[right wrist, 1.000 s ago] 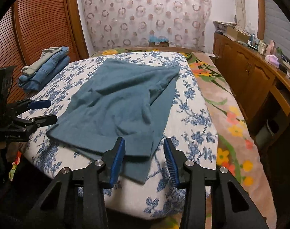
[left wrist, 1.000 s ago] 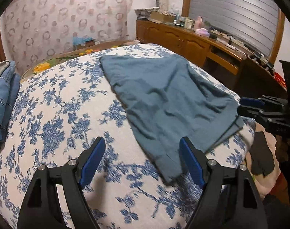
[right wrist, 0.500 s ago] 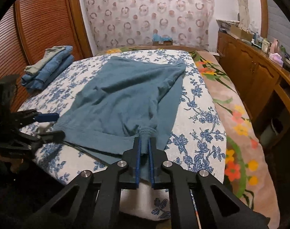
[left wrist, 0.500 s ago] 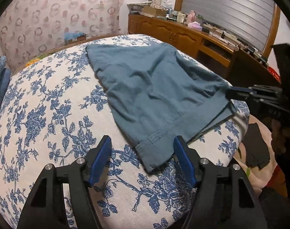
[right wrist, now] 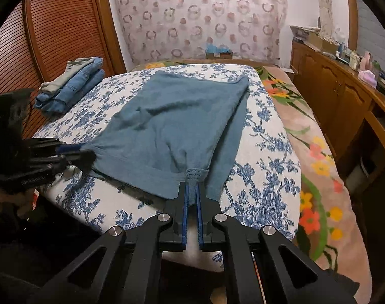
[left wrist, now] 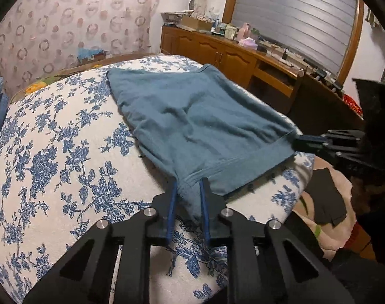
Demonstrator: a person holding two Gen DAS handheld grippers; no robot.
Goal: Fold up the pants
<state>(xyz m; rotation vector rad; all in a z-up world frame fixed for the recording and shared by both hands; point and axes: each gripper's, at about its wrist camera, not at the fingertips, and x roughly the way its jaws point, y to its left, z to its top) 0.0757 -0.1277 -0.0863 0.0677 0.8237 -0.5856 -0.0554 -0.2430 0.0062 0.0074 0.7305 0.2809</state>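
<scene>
I see a floral bedspread (right wrist: pixel 263 131) under the teal pants (right wrist: pixel 172 119). My left gripper (left wrist: pixel 188 185) and right gripper (right wrist: pixel 191 190) each pinch a waistband corner. Only the right view shows folded jeans (right wrist: pixel 73 83).

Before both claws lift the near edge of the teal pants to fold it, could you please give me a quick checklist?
1. Left claw shut on the hem corner of the teal pants: ok.
2. Right claw shut on the bunched waistband: ok.
3. Edge between the grips taut: not ok, slightly slack.
4. Fabric flat: not ok, wrinkled.
5. Folded jeans away from the pants: ok.
6. Both layers held: cannot tell.
</scene>
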